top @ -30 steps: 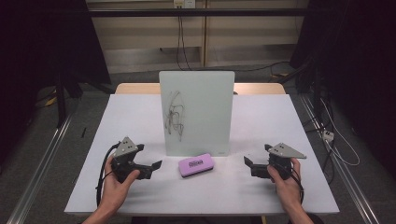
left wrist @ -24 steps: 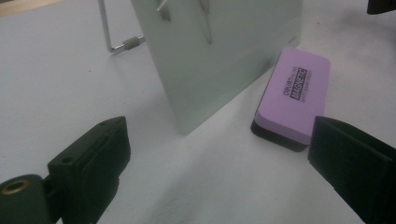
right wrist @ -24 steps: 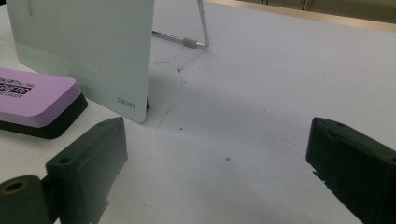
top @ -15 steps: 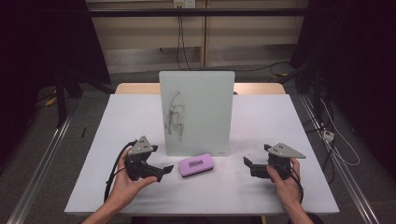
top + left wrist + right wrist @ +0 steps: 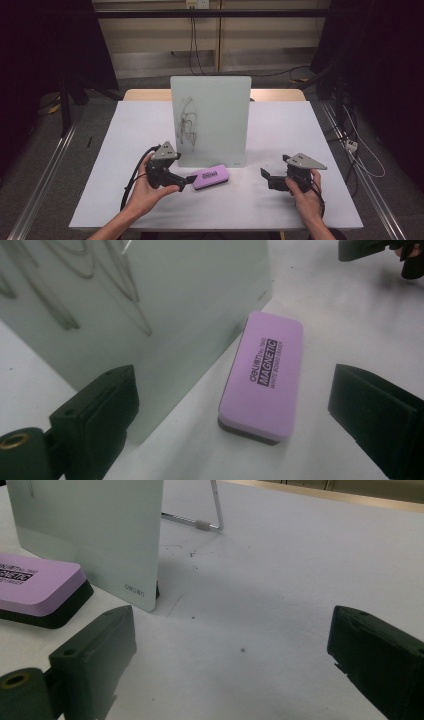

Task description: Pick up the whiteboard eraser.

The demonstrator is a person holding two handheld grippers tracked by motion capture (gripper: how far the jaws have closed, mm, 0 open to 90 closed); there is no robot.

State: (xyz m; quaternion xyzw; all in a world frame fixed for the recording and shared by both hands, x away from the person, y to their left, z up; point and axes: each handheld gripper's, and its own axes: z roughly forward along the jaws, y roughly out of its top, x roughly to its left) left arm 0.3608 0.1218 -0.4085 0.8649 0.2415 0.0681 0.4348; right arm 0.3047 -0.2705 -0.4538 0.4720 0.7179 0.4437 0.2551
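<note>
Purple eraser (image 5: 210,176) lies flat just in front of the whiteboard (image 5: 210,120), ahead of and between the spread jaws of the left gripper (image 5: 189,178), untouched. Right gripper (image 5: 264,173), jaws spread, sits well apart.
</note>
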